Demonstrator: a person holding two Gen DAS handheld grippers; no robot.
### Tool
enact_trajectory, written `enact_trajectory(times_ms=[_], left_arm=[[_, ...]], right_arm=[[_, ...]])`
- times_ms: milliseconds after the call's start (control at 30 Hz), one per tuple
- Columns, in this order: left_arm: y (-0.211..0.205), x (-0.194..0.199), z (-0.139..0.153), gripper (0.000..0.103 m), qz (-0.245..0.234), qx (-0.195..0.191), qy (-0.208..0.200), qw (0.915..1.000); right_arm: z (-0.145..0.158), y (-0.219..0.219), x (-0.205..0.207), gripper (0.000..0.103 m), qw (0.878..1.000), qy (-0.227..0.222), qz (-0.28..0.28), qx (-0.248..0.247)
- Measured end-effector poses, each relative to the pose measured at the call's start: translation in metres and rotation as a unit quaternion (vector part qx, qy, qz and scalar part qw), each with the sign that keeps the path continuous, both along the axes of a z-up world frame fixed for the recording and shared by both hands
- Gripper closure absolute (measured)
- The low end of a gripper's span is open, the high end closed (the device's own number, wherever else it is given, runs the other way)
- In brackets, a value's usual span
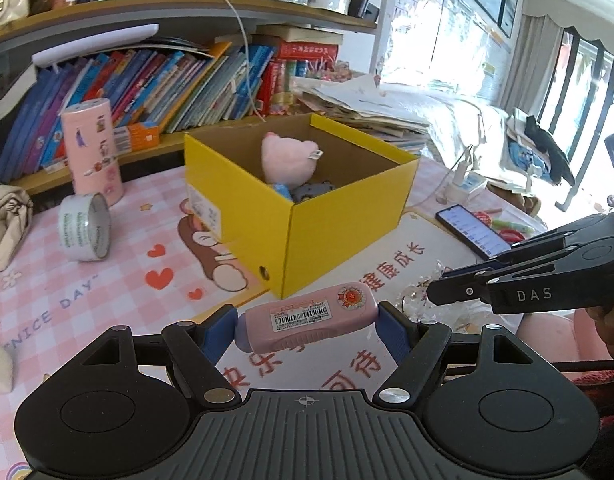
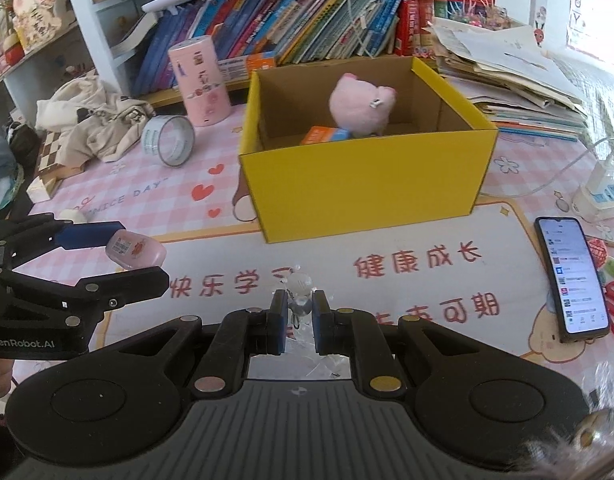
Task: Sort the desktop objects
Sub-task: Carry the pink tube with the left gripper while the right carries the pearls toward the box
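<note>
Jaws of the left gripper [image 1: 307, 330] clamp a pink case [image 1: 306, 317] by its ends, long axis crosswise. The right gripper [image 2: 299, 312] pinches a small clear trinket [image 2: 299, 292], nearly shut. The yellow box [image 2: 363, 184] lies straight ahead of both across the worktop. Only the right view shows an orange packet [image 2: 322, 135] beside the plush pig [image 2: 361, 106].

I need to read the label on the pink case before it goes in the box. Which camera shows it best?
The left wrist view: the pink case sits close and broadside in the left hand-held gripper, barcode label facing the lens. The right wrist view shows it only small and foreshortened at the left edge, its label too small to read.
</note>
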State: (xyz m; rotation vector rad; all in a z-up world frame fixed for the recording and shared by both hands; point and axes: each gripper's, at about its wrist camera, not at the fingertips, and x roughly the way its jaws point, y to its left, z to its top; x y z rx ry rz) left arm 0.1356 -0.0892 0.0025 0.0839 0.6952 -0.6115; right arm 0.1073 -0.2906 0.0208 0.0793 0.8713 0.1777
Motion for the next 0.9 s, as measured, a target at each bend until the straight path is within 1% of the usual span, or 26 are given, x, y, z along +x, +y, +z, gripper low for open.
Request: enact_trajectory(times_ms=[300, 667, 800, 900], left_arm=[[-0.026, 0.011, 0.004, 0.027, 0.003, -0.004, 0.001, 1.0], [-0.068, 0.026, 0.007, 0.027, 0.01, -0.015, -0.004, 0.9998], [-0.084, 0.027, 0.015, 0.027, 0.016, -0.019, -0.02, 0.9995], [-0.095, 0.03, 0.023, 0.027, 0.022, -0.025, -0.032, 0.9989]], right_arm=[[0.002, -0.025, 0.013, 0.091, 1.0, -0.002, 0.007, -0.002], [0.002, -0.065, 0.037, 0.091, 1.0, 0.005, 0.023, -0.013], [0.01, -0.077, 0.043, 0.091, 0.999, -0.013, 0.039, -0.016], [0.022, -0.086, 0.048, 0.091, 0.998, -0.04, 0.056, -0.015]])
